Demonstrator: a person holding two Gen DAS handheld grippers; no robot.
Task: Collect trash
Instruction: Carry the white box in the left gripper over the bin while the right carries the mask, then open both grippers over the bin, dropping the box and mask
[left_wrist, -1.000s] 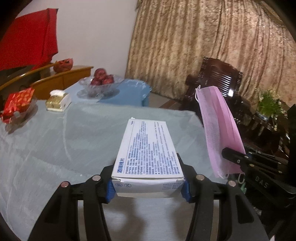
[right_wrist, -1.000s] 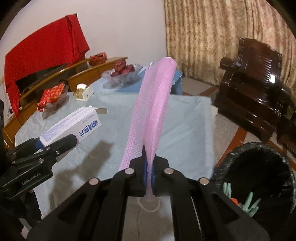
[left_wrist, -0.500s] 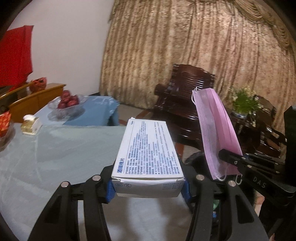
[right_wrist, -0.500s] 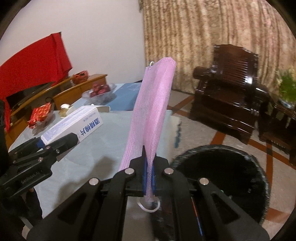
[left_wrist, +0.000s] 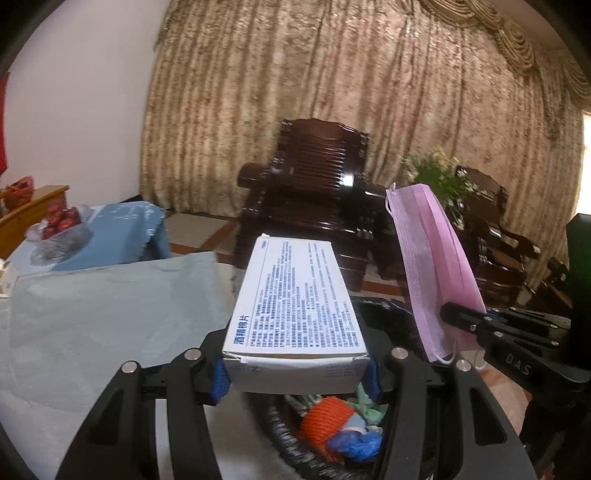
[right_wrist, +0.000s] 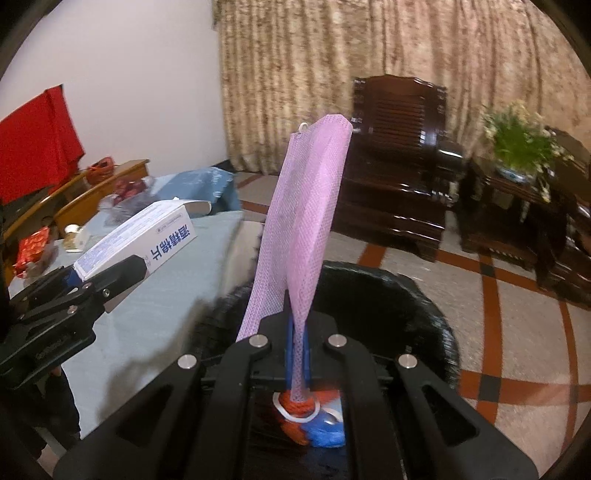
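Both grippers clamped: left (left_wrist: 295, 373) on box (left_wrist: 295, 295) labelled "酒精棉片"; right (right_wrist: 297, 347) on mask (right_wrist: 306, 206); possibly "DAS".

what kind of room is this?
Most likely a home living room: carved dark wooden armchair against floor-length curtains, a cloth-covered table with a fruit bowl, and a tiled floor.

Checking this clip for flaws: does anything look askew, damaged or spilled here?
Only a small thing: the white box in the left tongs has its far end flap hanging open. The pink mask is pinched in the right tongs above the bin; nothing spilled.
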